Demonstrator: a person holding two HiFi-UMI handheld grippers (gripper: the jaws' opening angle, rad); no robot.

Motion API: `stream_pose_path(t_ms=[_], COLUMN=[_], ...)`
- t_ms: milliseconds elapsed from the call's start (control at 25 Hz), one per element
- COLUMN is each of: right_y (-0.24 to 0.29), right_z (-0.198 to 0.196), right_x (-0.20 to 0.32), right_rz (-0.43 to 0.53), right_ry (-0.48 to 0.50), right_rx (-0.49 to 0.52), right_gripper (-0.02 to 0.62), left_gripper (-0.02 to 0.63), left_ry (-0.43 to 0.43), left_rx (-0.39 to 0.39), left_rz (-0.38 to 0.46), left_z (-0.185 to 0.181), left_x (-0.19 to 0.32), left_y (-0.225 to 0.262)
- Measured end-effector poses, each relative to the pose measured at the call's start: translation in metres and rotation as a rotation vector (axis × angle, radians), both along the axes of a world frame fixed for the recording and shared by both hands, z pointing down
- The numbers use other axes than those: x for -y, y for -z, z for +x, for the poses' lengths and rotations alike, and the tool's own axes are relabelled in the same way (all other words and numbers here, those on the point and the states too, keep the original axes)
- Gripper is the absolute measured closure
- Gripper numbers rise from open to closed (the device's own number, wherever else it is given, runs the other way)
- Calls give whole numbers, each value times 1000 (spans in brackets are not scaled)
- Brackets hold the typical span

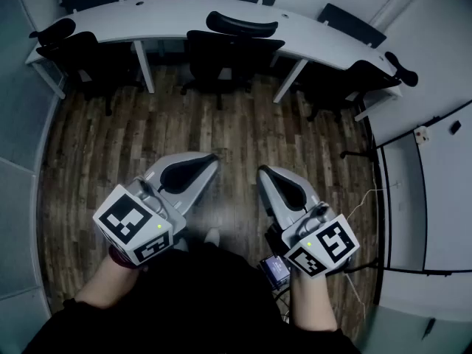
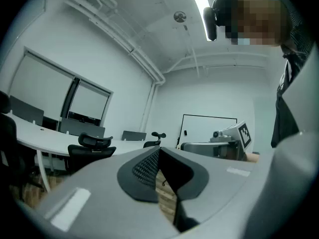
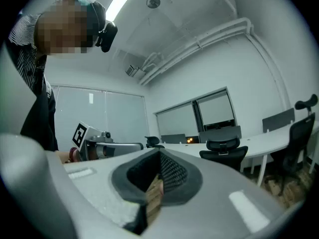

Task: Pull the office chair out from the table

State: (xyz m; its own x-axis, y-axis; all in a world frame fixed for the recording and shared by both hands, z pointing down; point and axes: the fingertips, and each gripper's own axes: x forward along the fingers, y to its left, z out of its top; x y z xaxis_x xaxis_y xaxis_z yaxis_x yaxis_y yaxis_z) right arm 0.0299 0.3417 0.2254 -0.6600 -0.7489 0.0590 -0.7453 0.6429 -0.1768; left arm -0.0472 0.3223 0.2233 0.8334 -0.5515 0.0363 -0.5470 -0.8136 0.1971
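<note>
Three black chairs sit tucked in at the long curved table (image 1: 169, 15) along the top of the head view. The office chair (image 1: 234, 50) in the top middle looks like the one to pull, because it is straight ahead of both tools. That part is my guess. Its seat is pushed in at the table edge, and its headrest (image 1: 242, 25) pokes up over the table top. The left chair (image 1: 68, 49) is at the upper left and the right chair (image 1: 363, 78) is at the upper right.

I think the job has not started yet. This looks like the very first step, getting over to the chair. Nothing touches it.

A big patch of brown wooden floor (image 1: 221, 124) lies between the chair and the tools. The left gripper (image 1: 212, 158) is low and left of the middle. The right gripper (image 1: 262, 172) is low and right of the middle. Both point up the picture toward the chair and are well apart from it. Each one has its jaws pressed together and holds nothing.

Next, I think, the person needs to walk closer, open a gripper, and grab the chair's back or headrest. Then the chair can be pulled toward the bottom of the picture.
</note>
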Motion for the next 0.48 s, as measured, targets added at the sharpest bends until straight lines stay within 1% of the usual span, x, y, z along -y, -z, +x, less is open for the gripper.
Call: stream_pose_path(t_ms=[160,320,400,480], right_y=[1,-5,-8,-11], right_z=[-2,-9,-6,4], right_x=[7,7,10,14], right_rz=[0,-14,-10,-20], right_ry=[-3,42,36,28], right_rx=[-3,-35,-65,-73], right_gripper=[595,595,594,594], left_gripper=[603,603,603,603], left_ry=[-11,-27,-45,-48], left_rx=[31,20,14,34], left_rz=[14,-3,-9,-3], left_z=[-3,-3,-2,1], left_x=[7,8,8,8], left_y=[-1,-5,-7,-10])
